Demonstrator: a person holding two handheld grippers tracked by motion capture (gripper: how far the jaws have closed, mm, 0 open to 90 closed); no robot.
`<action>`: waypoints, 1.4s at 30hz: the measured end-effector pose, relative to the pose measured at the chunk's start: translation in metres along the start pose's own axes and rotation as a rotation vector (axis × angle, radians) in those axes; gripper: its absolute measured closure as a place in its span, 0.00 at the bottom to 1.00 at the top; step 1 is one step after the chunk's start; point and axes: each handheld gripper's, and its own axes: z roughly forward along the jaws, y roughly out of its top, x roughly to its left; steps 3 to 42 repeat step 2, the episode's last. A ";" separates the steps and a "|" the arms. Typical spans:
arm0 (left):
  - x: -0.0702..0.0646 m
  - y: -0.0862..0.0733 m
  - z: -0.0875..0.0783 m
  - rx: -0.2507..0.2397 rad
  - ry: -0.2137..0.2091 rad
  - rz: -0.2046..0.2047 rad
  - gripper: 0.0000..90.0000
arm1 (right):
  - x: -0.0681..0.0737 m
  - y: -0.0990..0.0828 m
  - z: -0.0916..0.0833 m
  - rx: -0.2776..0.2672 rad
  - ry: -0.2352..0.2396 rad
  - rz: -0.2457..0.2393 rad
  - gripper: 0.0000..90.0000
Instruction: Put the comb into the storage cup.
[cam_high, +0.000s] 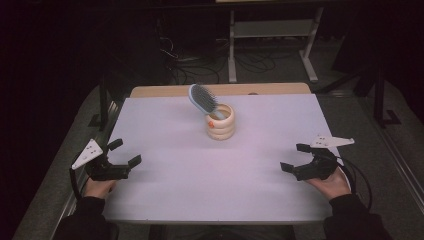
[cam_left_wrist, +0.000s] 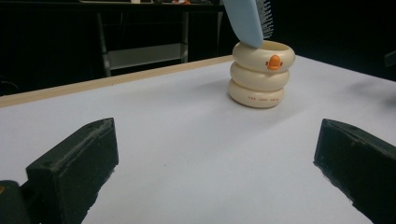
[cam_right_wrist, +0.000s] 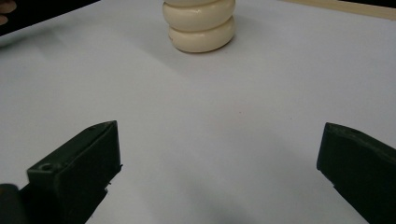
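Observation:
A cream ribbed holder (cam_high: 220, 122) with an orange duck-bill mark stands upright near the far middle of the white table (cam_high: 215, 165). A pale blue hairbrush (cam_high: 203, 99) leans out of it, bristle head up and tilted to the left. The holder (cam_left_wrist: 261, 74) and the brush (cam_left_wrist: 250, 21) also appear ahead in the left gripper view; the holder's lower rings (cam_right_wrist: 200, 23) are at the top of the right gripper view. My left gripper (cam_high: 125, 153) rests open at the table's left edge. My right gripper (cam_high: 295, 157) rests open at the right edge. Both hold nothing.
A tan wooden strip (cam_high: 220, 90) runs along the table's far edge. Beyond it are a metal frame (cam_high: 272, 35) and loose cables (cam_high: 200, 60) on a dark floor. White surface lies between both grippers and the holder.

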 end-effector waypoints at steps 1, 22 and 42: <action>0.001 -0.001 -0.001 -0.001 0.004 0.000 0.00 | 0.000 0.000 0.000 -0.002 0.001 -0.001 0.00; 0.001 -0.001 -0.003 0.000 0.009 0.000 0.00 | 0.000 0.000 0.000 -0.003 0.001 -0.001 0.00; 0.001 -0.001 -0.003 0.000 0.009 0.000 0.00 | 0.000 0.000 0.000 -0.003 0.001 -0.001 0.00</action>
